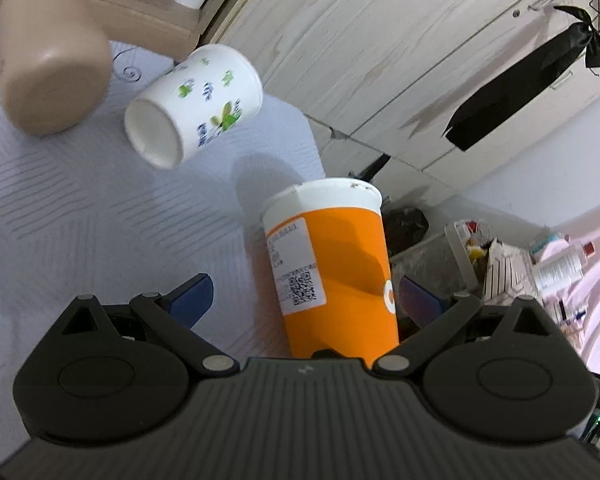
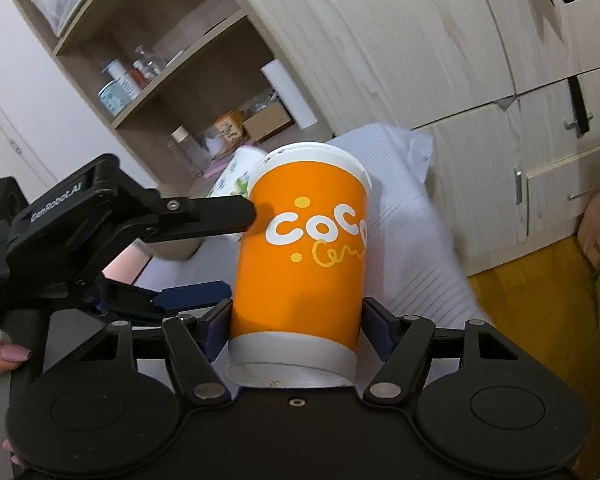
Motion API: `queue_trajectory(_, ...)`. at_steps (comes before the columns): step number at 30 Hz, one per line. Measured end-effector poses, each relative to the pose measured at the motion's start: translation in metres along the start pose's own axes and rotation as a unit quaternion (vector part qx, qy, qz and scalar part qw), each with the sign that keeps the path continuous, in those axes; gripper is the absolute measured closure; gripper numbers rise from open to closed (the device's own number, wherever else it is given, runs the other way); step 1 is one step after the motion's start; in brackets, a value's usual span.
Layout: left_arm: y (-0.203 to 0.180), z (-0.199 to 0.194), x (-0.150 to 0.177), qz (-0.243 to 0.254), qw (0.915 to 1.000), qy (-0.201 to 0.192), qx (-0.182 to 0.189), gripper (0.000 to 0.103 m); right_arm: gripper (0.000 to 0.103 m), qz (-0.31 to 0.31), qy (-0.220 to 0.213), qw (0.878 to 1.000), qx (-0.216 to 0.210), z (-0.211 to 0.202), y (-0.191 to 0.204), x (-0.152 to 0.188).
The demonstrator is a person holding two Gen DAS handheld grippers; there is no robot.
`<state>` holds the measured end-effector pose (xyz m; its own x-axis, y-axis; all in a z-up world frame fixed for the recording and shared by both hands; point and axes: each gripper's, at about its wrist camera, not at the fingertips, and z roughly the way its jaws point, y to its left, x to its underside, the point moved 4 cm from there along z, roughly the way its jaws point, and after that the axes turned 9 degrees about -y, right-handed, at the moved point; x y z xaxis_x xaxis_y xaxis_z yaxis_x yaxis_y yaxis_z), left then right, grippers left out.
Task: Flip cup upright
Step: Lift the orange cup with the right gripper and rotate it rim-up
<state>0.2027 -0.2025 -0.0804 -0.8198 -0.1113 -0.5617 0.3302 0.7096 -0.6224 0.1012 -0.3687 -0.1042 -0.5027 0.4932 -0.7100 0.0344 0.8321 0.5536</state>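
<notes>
An orange paper cup [image 2: 304, 264] with white "CoCo" lettering is held in my right gripper [image 2: 296, 328], whose blue-padded fingers [image 2: 220, 326] are shut on its lower end. The cup's white-rimmed end points away from the camera. In the left wrist view the same orange cup [image 1: 332, 268] stands between the blue pads [image 1: 192, 296] of my left gripper [image 1: 304, 296], which is open and wider than the cup. The left gripper [image 2: 204, 216] also shows in the right wrist view, one finger beside the cup.
A white floral paper cup [image 1: 192, 108] and a beige cup [image 1: 48, 56] lie on their sides on the pale blue cloth [image 1: 80, 208]. Wooden cabinets [image 1: 380, 48] stand behind, a shelf unit [image 2: 172, 80] to the left, clutter [image 1: 500, 264] on the right.
</notes>
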Motion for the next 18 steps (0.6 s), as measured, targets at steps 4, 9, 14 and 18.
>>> queue_trajectory(4, 0.009, -0.018, 0.001, 0.014, 0.9999, -0.009, -0.004, 0.003, 0.030, 0.003, 0.014, 1.000, -0.019, -0.001, 0.017, 0.009)
queue_trajectory(9, 0.028, -0.047, 0.005, 0.038, 0.9989, -0.016, -0.023, 0.006, 0.030, 0.000, 0.041, 0.998, -0.053, 0.004, 0.043, 0.019)
queue_trajectory(14, 0.051, -0.074, 0.006, 0.022, 0.9995, -0.019, -0.009, 0.027, 0.030, -0.018, 0.065, 0.995, -0.073, 0.016, 0.072, 0.030)
queue_trajectory(18, 0.063, -0.090, 0.006, 0.035, 0.9988, -0.031, -0.014, 0.031, 0.029, -0.036, 0.090, 0.992, -0.083, 0.027, 0.091, 0.043)
